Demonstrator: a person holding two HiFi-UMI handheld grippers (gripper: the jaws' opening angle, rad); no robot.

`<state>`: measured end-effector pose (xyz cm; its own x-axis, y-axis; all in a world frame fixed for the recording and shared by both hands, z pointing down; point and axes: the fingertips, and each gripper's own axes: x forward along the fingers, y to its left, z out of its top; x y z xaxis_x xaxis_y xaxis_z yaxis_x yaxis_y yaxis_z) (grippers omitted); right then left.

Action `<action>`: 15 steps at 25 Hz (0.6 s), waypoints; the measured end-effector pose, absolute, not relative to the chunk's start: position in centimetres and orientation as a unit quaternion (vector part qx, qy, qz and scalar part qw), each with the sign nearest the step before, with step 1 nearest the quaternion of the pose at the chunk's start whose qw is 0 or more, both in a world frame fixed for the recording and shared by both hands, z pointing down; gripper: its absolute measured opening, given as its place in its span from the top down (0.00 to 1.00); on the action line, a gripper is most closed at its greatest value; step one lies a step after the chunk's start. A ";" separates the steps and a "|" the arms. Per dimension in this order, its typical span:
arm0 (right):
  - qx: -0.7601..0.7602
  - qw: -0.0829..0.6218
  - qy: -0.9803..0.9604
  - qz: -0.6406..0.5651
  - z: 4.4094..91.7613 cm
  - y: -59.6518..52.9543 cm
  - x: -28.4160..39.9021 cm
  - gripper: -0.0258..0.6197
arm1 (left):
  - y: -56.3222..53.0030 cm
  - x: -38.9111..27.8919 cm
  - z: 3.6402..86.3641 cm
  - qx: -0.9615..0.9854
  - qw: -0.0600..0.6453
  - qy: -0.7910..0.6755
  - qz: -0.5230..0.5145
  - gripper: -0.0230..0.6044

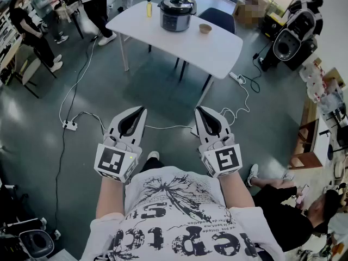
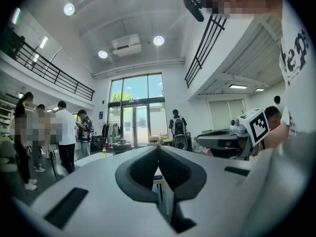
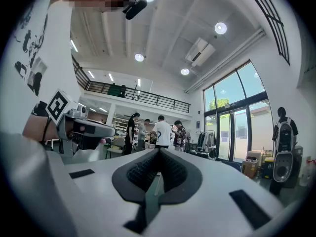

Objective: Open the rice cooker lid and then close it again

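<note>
A: Where's the rice cooker (image 1: 175,12)?
B: On the white table (image 1: 217,45), well ahead, lid (image 1: 175,3) down. Left gripper (image 1: 141,111) and right gripper (image 1: 200,111) both pinched closed, empty.
A: Advice?
B: Walk up first; spread the jaws before reaching the lid.

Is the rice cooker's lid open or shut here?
Shut. The lid sits flat and level on top of the rice cooker.

White table (image 1: 217,48), yellow bottle (image 1: 148,7), small bowl (image 1: 205,28), dark chair (image 1: 218,18), perhaps a power strip (image 1: 69,125)
</note>
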<state>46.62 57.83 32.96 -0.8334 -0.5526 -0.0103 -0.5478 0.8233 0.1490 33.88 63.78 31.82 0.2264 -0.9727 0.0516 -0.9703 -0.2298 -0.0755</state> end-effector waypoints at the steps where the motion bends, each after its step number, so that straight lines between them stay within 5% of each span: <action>1: 0.288 0.016 -0.955 -0.071 33.1 58.1 46.5 0.94 | 63.9 33.9 32.0 -0.784 0.014 0.619 -0.047 0.94; 13: 0.283 0.006 -0.959 -0.017 33.3 58.1 47.5 0.94 | 63.6 35.0 32.1 -0.789 0.008 0.612 -0.057 0.94; 14: 0.278 -0.001 -0.960 -0.013 33.1 57.8 47.5 0.90 | 63.3 35.0 32.0 -0.787 0.008 0.614 -0.056 0.94; 15: 0.272 -0.009 -0.962 -0.013 32.9 57.6 47.3 0.65 | 63.0 35.1 32.1 -0.787 0.008 0.615 -0.055 0.94</action>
